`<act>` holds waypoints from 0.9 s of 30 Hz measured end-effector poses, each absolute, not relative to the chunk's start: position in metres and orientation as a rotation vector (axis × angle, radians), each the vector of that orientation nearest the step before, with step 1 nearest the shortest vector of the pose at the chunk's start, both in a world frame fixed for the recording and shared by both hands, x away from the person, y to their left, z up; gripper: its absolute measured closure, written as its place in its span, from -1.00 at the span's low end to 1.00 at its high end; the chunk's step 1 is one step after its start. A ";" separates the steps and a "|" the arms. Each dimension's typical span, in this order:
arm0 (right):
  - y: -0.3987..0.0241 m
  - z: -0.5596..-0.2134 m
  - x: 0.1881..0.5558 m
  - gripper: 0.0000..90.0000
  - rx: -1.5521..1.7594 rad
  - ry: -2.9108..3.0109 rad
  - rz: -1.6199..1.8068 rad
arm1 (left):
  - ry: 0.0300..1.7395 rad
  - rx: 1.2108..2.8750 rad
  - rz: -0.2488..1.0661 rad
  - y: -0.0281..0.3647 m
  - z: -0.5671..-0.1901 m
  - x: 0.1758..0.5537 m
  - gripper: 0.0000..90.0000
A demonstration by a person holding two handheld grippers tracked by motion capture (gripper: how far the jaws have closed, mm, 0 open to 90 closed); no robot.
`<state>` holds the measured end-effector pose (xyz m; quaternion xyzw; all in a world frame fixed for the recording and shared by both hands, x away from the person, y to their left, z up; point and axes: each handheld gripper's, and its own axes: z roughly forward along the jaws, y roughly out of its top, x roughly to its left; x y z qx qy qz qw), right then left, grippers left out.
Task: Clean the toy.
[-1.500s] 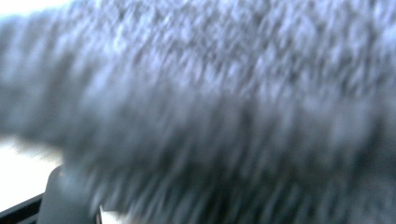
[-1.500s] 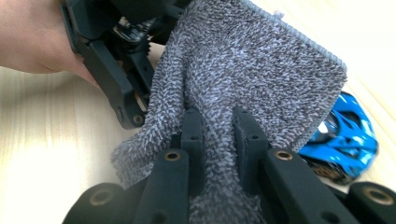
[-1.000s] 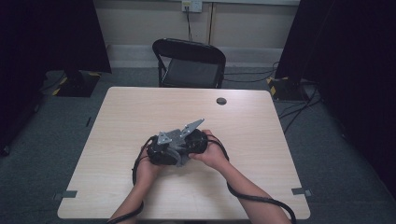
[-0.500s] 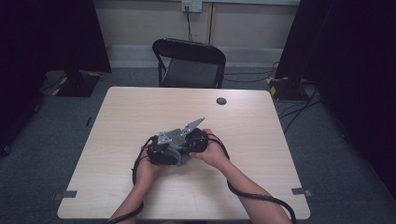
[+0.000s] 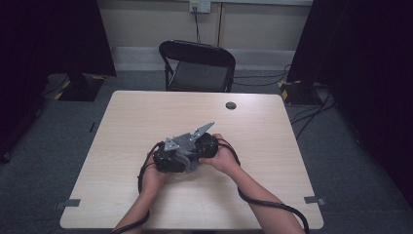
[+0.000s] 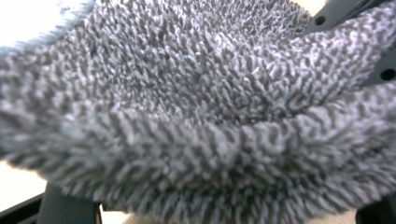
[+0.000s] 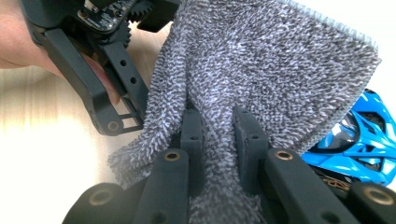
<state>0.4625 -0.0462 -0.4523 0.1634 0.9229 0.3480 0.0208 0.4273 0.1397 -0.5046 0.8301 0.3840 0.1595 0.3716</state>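
Both hands meet near the middle of the light wooden desk (image 5: 122, 126), the two tools pressed close together, one against the other. The right tool (image 7: 218, 126) is clenched on a grey fluffy cloth (image 7: 261, 60): a fold of it is pinched between the two black jaws and the rest fans upward and out to either side. The left tool (image 5: 168, 158) sits just beside it, and from its own camera the same cloth (image 6: 196, 112) hangs right in front of the lens, blurred with nearness; its jaws are mostly hidden behind the pile, so I cannot tell whether they are grasping the cloth or standing released. Seen from the right gripper view, a blue toy car (image 7: 359, 135) lies on the desk just behind the cloth's lower edge. Beyond the desk stands a black folding chair (image 5: 197, 66), and a small dark round cap (image 5: 231, 105) is set into the desk's far part, well apart from the hands.
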 end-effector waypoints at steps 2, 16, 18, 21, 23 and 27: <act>-0.047 -0.452 0.463 0.70 0.502 2.862 1.073 | 0.984 2.128 0.409 0.140 -0.505 0.427 -0.46; -0.053 -0.454 0.468 0.70 0.535 2.852 1.070 | 0.985 2.128 0.409 0.140 -0.505 0.427 -0.46; -0.056 -0.455 0.470 0.70 0.553 2.843 1.075 | 0.985 2.128 0.409 0.140 -0.505 0.427 -0.46; -0.059 -0.456 0.472 0.70 0.574 2.837 1.078 | 0.985 2.128 0.408 0.140 -0.505 0.427 -0.46; -0.060 -0.456 0.473 0.70 0.581 2.833 1.084 | 0.985 2.128 0.407 0.140 -0.505 0.427 -0.46; -0.066 -0.458 0.476 0.70 0.611 2.821 1.085 | 0.985 2.128 0.409 0.140 -0.505 0.427 -0.46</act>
